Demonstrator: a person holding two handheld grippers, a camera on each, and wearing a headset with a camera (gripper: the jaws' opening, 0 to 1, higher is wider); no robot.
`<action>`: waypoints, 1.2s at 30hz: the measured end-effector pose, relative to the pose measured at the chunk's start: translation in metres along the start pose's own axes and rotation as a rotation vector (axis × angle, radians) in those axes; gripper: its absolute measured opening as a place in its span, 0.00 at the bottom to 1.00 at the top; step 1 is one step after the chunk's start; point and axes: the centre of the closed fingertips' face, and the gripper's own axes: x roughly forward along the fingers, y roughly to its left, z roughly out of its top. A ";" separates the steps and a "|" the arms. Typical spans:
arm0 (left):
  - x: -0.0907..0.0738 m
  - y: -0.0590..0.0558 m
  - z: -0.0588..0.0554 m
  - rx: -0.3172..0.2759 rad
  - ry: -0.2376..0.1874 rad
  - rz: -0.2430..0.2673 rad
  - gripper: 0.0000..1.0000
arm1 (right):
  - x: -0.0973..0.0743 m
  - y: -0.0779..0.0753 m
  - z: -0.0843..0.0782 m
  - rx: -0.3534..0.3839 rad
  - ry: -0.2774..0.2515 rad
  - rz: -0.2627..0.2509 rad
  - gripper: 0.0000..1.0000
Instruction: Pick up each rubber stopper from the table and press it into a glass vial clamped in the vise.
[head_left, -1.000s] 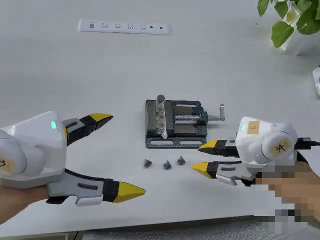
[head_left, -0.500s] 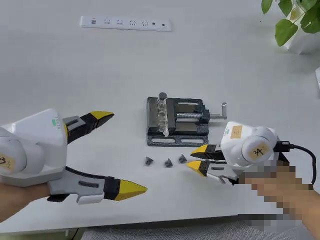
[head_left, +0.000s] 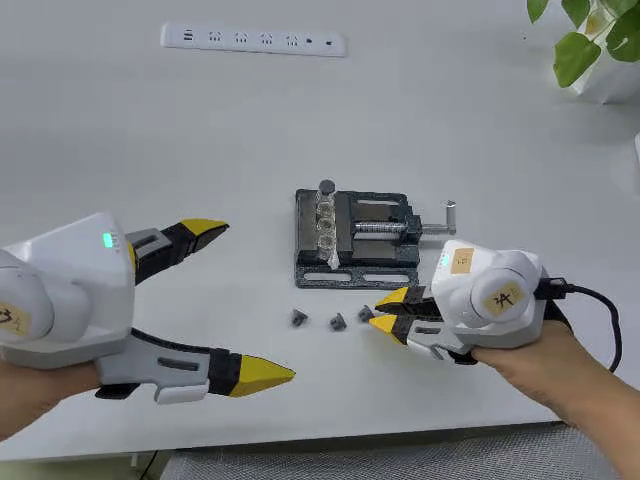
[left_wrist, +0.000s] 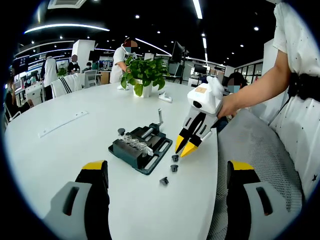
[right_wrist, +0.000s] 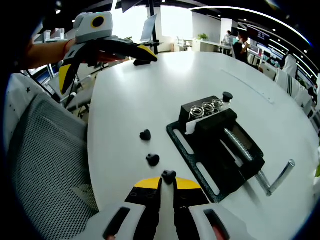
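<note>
A dark vise clamps a row of glass vials; the far vial carries a black stopper. Three small dark rubber stoppers lie in front of the vise. My right gripper is low at the table with its yellow tips closed on the rightmost stopper, which sits at the very tips. The other two stoppers lie loose to its left. My left gripper hovers wide open at the near left, holding nothing.
A white power strip lies at the far side of the table. A potted plant stands at the far right corner. The vise handle sticks out to the right. People stand in the room behind.
My right gripper has moved left toward the rightmost stopper and its jaws have narrowed onto it. The left gripper stays open in about the same place.
</note>
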 end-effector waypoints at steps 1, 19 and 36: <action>0.000 0.000 0.000 -0.001 -0.001 0.000 0.99 | 0.001 0.000 0.000 0.001 0.000 -0.001 0.04; 0.001 0.002 0.000 -0.005 -0.006 -0.001 0.98 | 0.006 -0.002 -0.002 -0.021 0.007 -0.005 0.00; 0.004 0.000 0.010 0.004 -0.022 0.007 0.97 | -0.008 -0.002 0.007 0.015 -0.049 -0.028 0.00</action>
